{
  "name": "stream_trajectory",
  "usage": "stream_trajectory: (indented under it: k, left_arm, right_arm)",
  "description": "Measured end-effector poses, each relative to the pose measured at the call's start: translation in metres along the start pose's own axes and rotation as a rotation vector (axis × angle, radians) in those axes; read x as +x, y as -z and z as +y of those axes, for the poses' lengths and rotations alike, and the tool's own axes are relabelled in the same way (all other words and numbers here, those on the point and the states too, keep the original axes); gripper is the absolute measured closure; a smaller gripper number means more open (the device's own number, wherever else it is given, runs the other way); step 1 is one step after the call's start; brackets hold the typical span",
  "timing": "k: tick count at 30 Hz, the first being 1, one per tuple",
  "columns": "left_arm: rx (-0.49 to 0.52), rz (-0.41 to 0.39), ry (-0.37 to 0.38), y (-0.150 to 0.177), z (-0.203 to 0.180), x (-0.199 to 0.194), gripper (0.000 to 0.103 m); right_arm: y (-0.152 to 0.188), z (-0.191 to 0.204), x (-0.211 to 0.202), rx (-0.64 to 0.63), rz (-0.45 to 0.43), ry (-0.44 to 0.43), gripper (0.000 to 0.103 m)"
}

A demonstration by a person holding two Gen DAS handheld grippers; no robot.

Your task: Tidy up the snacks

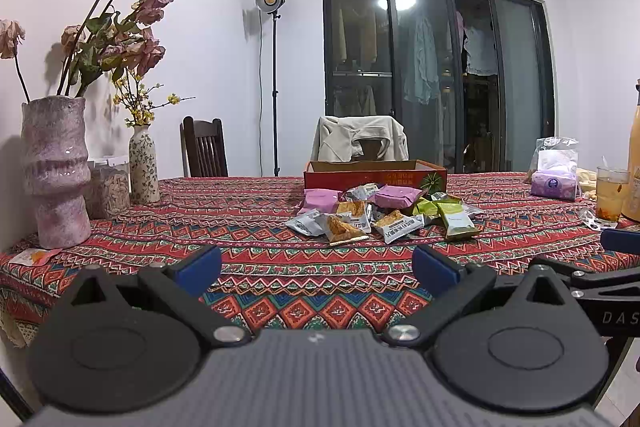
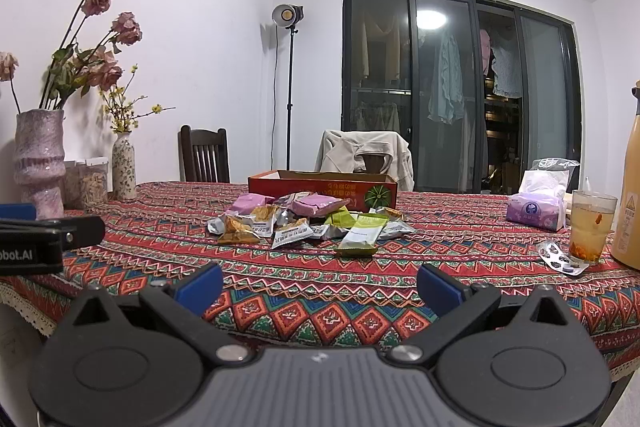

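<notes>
Snack packets in purple, green, silver and orange foil (image 1: 380, 213) lie heaped on the patterned red tablecloth (image 1: 256, 227), against the shallow red cardboard box (image 1: 400, 175). Both the left gripper (image 1: 316, 267) and right gripper (image 2: 320, 285) hover near the table's edge, well short of the heap, jaws spread wide and empty.

The inside of the red open-topped cardboard box (image 2: 322, 190) is hidden behind its near wall, the print on the heaped foil snack packets (image 2: 304, 223) is too small to read, and the tall orange bottle (image 2: 631, 187) at the bench's right edge is cut off.

Snack packets (image 1: 380, 213) heaped on the table (image 1: 256, 247), before the box (image 1: 374, 174).
</notes>
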State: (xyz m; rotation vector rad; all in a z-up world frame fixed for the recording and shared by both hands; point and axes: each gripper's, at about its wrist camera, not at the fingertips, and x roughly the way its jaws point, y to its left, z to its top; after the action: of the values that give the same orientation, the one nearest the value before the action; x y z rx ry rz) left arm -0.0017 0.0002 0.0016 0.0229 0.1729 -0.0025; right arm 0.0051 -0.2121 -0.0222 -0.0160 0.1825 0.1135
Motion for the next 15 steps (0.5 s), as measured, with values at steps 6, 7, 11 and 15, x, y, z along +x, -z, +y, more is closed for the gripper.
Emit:
stream_trajectory:
  k: [6,7,11,15]
  left_arm:
    - [0.001,0.0,0.0,0.0001,-0.0001,0.0002,0.0]
    - [0.001,0.0,0.0,0.0001,-0.0001,0.0002,0.0]
    - [0.001,0.0,0.0,0.0001,-0.0002,0.0003,0.0]
    - [0.002,0.001,0.0,-0.0001,-0.0001,0.0,0.0]
  right_arm:
    - [-0.0024,-0.0005,0.0,0.0,0.001,0.0,0.0]
    - [-0.0032,-0.0007,-0.0002,0.0,0.001,0.0,0.0]
    - [0.0023,0.0006,0.0004,0.0,0.001,0.0,0.0]
    - [0.0011,0.0003,0.0007,0.0,0.002,0.0,0.0]
